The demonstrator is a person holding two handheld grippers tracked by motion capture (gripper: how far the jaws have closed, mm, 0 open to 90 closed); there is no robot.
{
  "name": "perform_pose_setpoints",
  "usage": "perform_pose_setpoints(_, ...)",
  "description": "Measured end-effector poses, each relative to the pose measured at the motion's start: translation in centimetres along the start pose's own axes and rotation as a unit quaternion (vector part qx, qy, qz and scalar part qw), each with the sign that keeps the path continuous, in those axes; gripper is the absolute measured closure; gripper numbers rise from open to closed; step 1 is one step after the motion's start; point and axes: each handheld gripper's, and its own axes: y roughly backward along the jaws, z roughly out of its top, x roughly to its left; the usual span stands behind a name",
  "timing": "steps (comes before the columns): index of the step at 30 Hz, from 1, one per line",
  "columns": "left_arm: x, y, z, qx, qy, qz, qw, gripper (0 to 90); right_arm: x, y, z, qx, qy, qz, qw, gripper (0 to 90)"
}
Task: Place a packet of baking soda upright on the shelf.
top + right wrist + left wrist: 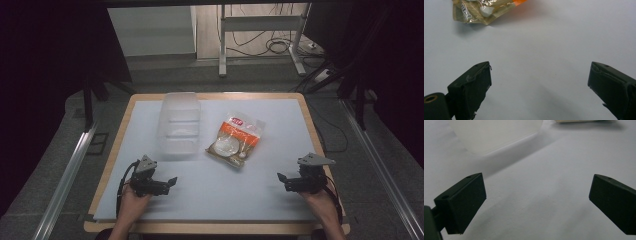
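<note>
two grippers sit low in the high view, one at each lower corner of the white table surface (240, 195). the left gripper (172, 180) has its jaws released: in the left gripper view (537, 197) the two black jaws stand wide apart at lower left and lower right of the frame, with bare white surface between them and nothing gripped. the right gripper (280, 178) is likewise released: in the right gripper view (539, 80) its jaws stand wide apart at the bottom corners, with bare surface between them.

outward from the left jaws, a clear plastic container (496, 135) fills the upper left of the left gripper view, near but not touching the jaws. in the high view the container (178, 124) lies left of centre, reaching toward the far edge of the table.

outward from the right jaws, a food packet (484, 10) with clear film and an orange patch lies at the upper left of the right gripper view, apart from the jaws. in the high view the packet (236, 139) lies at centre frame, just right of the container, tilted, well apart from both grippers.

a hand holds each gripper, and the forearms enter from the bottom edge.
</note>
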Motion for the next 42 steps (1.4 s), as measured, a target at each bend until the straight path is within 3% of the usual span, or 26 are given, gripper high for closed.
perform_pose_setpoints(7,-0.2,-0.3,0.1,0.006,-0.015,0.005,0.9999,1.1,-0.4,-0.3,-0.1,0.0,0.002,-0.001,1.0,4.4)
perform_pose_setpoints(33,-0.3,-0.5,0.1,0.008,-0.021,0.006,0.9997,1.1,0.1,-1.0,0.1,0.01,0.007,-0.004,0.9999,4.5)
perform_pose_setpoints(39,-0.3,-0.5,0.1,0.008,-0.021,0.005,0.9997,1.1,0.6,-0.8,0.6,0.015,0.007,-0.007,0.9998,13.0)
perform_pose_setpoints(42,-0.3,-0.6,0.1,0.009,-0.022,0.004,0.9997,1.2,0.5,-0.6,0.9,0.017,-0.004,0.005,0.9998,22.1)
